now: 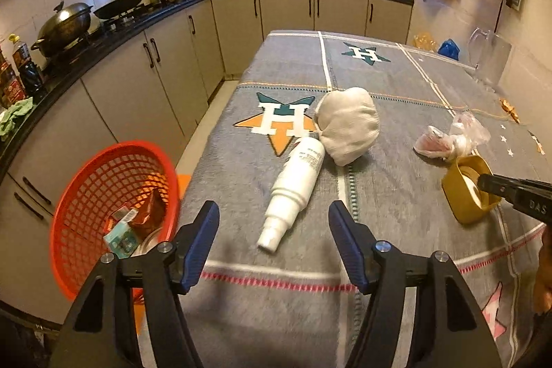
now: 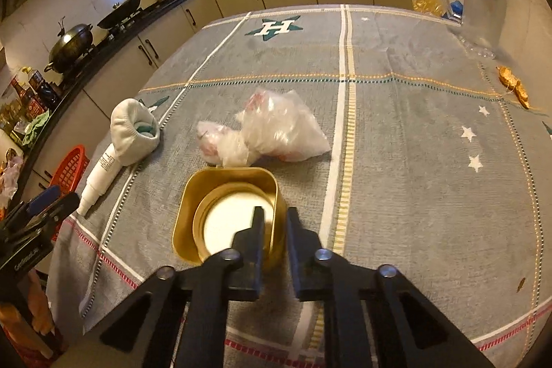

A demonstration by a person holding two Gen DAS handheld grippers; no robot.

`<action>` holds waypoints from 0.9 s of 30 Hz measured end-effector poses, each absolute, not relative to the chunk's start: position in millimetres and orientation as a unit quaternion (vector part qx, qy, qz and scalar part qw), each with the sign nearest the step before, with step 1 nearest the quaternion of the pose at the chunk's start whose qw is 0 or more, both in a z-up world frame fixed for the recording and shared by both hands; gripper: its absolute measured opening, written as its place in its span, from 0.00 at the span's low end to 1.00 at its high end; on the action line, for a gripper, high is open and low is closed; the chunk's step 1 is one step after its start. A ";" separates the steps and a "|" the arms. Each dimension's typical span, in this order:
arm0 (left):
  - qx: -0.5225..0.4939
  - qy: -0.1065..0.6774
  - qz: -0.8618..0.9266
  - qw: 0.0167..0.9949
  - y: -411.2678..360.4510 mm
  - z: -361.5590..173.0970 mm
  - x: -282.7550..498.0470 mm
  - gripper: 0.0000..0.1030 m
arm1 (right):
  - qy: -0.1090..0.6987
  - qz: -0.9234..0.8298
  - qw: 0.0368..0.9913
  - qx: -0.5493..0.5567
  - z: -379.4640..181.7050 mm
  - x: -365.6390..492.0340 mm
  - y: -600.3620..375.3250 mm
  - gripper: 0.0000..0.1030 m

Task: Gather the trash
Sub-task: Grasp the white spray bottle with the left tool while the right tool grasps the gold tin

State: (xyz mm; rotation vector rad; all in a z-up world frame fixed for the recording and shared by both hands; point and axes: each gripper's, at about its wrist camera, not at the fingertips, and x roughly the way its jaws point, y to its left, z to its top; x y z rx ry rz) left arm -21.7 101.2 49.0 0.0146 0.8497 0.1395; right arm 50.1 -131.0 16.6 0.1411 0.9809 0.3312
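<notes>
On the grey tablecloth (image 1: 396, 85) lie a white spray bottle (image 1: 296, 188), a white cloth bundle (image 1: 346, 126), crumpled clear plastic bags (image 1: 448, 140) and a gold square lid (image 1: 462, 192). My left gripper (image 1: 272, 216) is open, its fingers either side of the bottle's nozzle end without touching it. In the right wrist view my right gripper (image 2: 275, 223) is shut on the right wall of the gold lid (image 2: 220, 192), one finger inside it and one outside. The plastic bags (image 2: 272, 130) lie just beyond the lid.
A red mesh basket (image 1: 103, 181) holding several wrappers and boxes stands off the table's left edge. A clear pitcher (image 2: 479, 6) stands at the far right, with gold wrappers (image 2: 514, 85) nearby. Kitchen counters with pans line the left and back.
</notes>
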 end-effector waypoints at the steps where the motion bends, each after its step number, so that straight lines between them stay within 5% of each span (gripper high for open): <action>1: 0.009 0.414 0.066 0.908 99.6 47.0 -16.8 0.63 | 0.464 0.156 0.869 0.065 17.1 49.3 -131.5 0.06; 10: 0.017 0.444 0.076 0.893 97.2 23.3 24.6 0.63 | 0.444 0.156 0.880 0.059 21.8 41.7 -136.2 0.06; 13: 0.013 0.452 0.077 0.889 97.8 16.4 31.0 0.42 | 0.439 0.164 0.881 0.060 24.1 39.8 -137.1 0.06; 17: -0.002 0.450 0.070 0.890 99.0 16.3 28.4 0.30 | 0.426 0.176 0.886 0.055 28.9 32.9 -133.5 0.06; 27: -0.042 0.431 0.040 0.901 88.1 23.2 -15.2 0.28 | 0.403 0.204 0.892 0.026 34.5 19.9 -114.9 0.06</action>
